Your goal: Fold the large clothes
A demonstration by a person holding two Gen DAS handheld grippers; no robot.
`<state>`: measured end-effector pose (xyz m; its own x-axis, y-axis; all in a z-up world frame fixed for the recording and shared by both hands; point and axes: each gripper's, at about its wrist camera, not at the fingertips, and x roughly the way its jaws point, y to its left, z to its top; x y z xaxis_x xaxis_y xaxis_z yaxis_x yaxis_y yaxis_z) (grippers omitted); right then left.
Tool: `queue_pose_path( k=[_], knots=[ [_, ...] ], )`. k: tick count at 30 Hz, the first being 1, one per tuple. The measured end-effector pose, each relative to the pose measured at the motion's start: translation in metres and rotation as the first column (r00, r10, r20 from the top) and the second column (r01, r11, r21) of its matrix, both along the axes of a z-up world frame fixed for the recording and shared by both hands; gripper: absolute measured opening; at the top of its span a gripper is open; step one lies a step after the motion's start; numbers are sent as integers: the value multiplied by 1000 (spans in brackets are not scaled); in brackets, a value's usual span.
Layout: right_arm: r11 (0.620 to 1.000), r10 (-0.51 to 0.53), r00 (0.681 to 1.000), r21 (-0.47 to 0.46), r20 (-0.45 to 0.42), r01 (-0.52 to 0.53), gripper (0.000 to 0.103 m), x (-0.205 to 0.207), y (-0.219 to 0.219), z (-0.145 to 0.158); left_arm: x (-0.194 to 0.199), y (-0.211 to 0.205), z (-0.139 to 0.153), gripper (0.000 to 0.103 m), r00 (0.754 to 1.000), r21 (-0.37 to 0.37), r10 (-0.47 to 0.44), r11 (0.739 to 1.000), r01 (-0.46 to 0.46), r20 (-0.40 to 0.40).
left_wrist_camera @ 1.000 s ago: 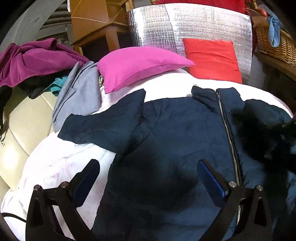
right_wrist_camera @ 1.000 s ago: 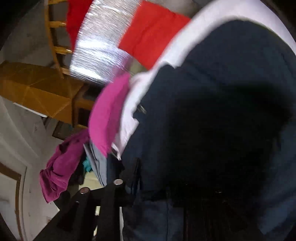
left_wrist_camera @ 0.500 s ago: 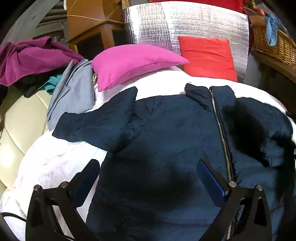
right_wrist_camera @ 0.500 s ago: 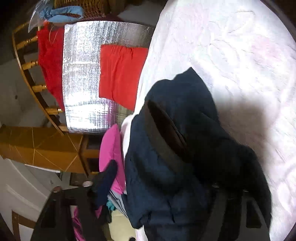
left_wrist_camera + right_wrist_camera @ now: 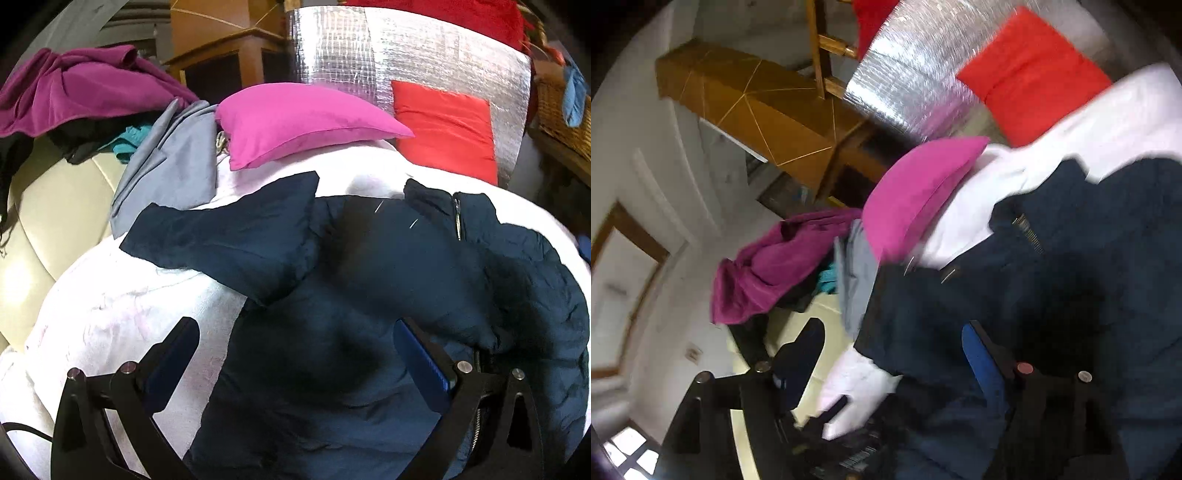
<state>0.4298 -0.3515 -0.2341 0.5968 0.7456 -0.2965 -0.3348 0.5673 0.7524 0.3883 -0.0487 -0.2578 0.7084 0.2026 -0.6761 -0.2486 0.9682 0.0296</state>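
A dark navy zip-up jacket (image 5: 369, 280) lies spread on a white sheet (image 5: 122, 317), front up, its zipper (image 5: 457, 218) near the collar. Its left sleeve (image 5: 229, 236) sticks out to the left; the right sleeve is folded in over the body at the right. My left gripper (image 5: 295, 354) is open and empty, hovering above the jacket's lower body. My right gripper (image 5: 894, 354) is open and empty, tilted, over the jacket (image 5: 1052, 295) near the left sleeve side.
A magenta pillow (image 5: 303, 118) and a red cushion (image 5: 447, 129) lie behind the jacket against a silver foil panel (image 5: 369, 66). A grey garment (image 5: 173, 170) and a purple garment (image 5: 74, 88) are piled at the left over a cream couch (image 5: 44, 229). A wicker basket (image 5: 557, 114) stands at right.
The right gripper let go of the right sleeve, which now lies folded over the jacket body, and swung over toward the left. The left gripper stayed open, drifting slightly.
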Motion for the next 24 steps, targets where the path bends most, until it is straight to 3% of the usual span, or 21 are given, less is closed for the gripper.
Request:
queue_pose_path(
  k=[2,4,6,10,11,12,14,16,17,18,22,24],
  knots=[
    [985,-151,988,-91,-27,148,80,-1,-24,0,7,4,-1,103,1000,-50,-20,999,20,-16],
    [929,-326,944,-202,-46,311,80,-6,-56,-5,18,7,-8,103,996,-107,-57,993,50,-66],
    [849,-471,879,-304,-68,432,78,-5,-89,-18,29,13,-20,103,989,-183,-76,982,53,-123],
    [798,-563,808,-369,-174,477,74,14,-121,-50,49,21,-38,102,980,-286,-88,958,34,-179],
    [800,-564,800,-372,-204,470,74,21,-127,-58,54,24,-41,99,980,-320,-93,947,32,-177],
    [820,-546,801,-355,-248,449,67,27,-135,-72,58,25,-44,95,980,-351,-100,936,33,-174],
    [860,-495,807,-317,-323,400,51,47,-124,-92,66,27,-50,68,979,-388,-106,921,30,-177],
    [844,-506,810,-363,-296,394,44,51,-115,-92,74,25,-57,45,976,-390,-114,920,34,-184],
    [840,-507,813,-378,-286,390,34,53,-111,-91,75,23,-59,36,975,-392,-119,919,37,-187],
    [833,-517,811,-377,-273,405,27,51,-111,-85,78,21,-61,33,975,-396,-124,917,43,-183],
    [802,-527,837,-410,-146,434,22,37,-92,-58,82,16,-61,27,976,-355,-113,934,40,-187],
    [771,-537,827,-494,-166,401,22,43,-90,-71,80,17,-63,28,974,-352,-118,935,43,-195]
  ],
)
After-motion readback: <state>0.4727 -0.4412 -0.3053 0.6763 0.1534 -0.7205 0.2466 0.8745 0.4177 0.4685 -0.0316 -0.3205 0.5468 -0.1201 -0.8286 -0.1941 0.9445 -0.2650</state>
